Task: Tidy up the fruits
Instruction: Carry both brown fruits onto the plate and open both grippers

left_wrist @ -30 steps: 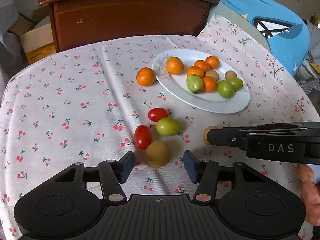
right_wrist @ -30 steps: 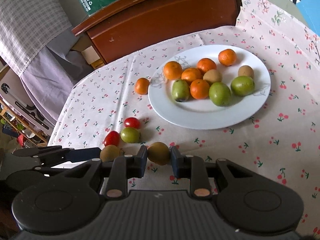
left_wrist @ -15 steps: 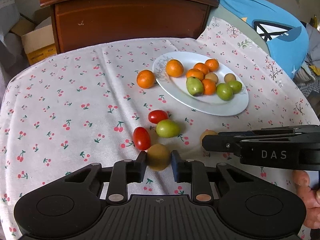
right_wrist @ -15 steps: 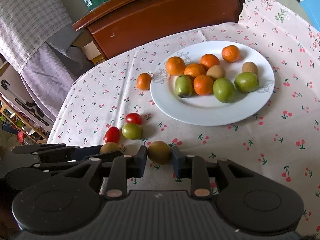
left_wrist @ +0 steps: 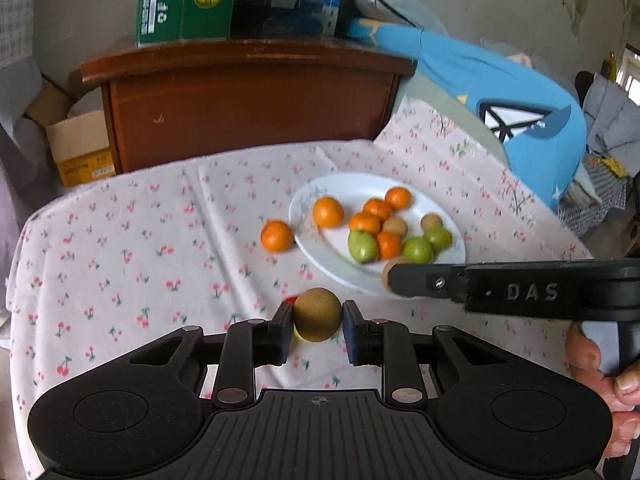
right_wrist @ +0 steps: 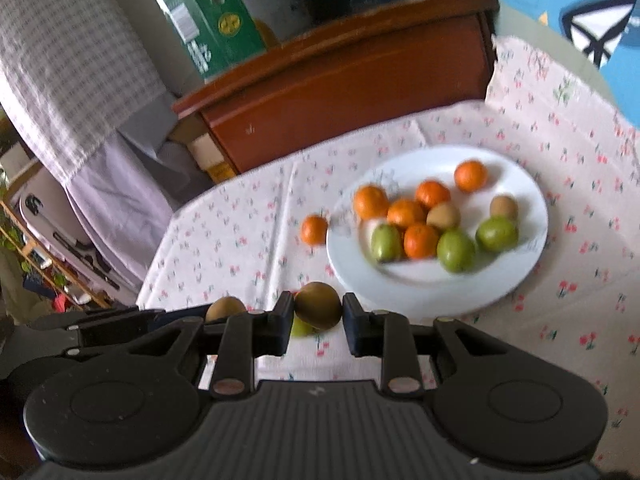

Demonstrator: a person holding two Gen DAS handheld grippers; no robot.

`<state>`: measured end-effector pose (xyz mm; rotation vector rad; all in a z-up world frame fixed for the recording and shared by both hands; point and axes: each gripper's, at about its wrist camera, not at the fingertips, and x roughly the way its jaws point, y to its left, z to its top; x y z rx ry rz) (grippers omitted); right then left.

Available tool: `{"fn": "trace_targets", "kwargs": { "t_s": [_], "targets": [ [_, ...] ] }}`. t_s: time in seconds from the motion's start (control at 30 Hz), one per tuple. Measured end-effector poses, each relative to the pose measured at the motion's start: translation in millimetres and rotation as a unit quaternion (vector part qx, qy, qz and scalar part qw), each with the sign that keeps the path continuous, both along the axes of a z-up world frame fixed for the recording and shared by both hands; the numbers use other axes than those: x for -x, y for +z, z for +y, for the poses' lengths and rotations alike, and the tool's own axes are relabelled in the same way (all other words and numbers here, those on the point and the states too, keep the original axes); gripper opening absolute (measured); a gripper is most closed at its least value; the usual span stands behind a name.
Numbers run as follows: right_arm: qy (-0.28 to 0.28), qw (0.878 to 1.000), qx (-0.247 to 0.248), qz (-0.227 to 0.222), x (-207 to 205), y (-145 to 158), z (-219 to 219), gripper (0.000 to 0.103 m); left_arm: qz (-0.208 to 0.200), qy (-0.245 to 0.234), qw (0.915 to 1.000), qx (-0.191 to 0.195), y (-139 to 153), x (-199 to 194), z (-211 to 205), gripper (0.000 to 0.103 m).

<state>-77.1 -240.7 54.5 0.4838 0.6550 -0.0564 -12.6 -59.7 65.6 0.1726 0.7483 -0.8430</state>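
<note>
Soft daylight is filling both views, even and fairly bright, with no hard glare. The white plate (right_wrist: 516, 184) is reading palest, close to washing out, and the fruit on it is casting only faint, short shadows. Motion blur is smearing both pictures — more strongly in the right wrist view, where the tablecloth (right_wrist: 240, 232) print and the plate's fruit are losing their edges. In the left wrist view the cherry pattern on the tablecloth (left_wrist: 140, 240) is softening too, and the wooden headboard (left_wrist: 248, 104) is looking slightly smudged. Fisheye distortion is bending straight lines toward the borders — the corners are darkening into black vignette. The black gripper bodies in the foreground are staying sharp and matte.
</note>
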Motion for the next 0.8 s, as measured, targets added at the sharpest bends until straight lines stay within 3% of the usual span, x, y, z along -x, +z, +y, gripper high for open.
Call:
{"fn": "trace_targets", "kwargs": {
  "t_s": [0.3,0.8],
  "targets": [
    [-0.037,0.998,0.009,-0.043,5.0,27.8,-20.4,0.027,-0.024,0.010,0.9993,0.027,20.5,-14.7,-9.8,0.023],
    [-0.080,0.995,0.007,-0.057,6.1,43.9,-53.5,0.027,-0.035,0.016,0.9977,0.056,38.7,-36.8,-24.8,0.023]
  ]
}}
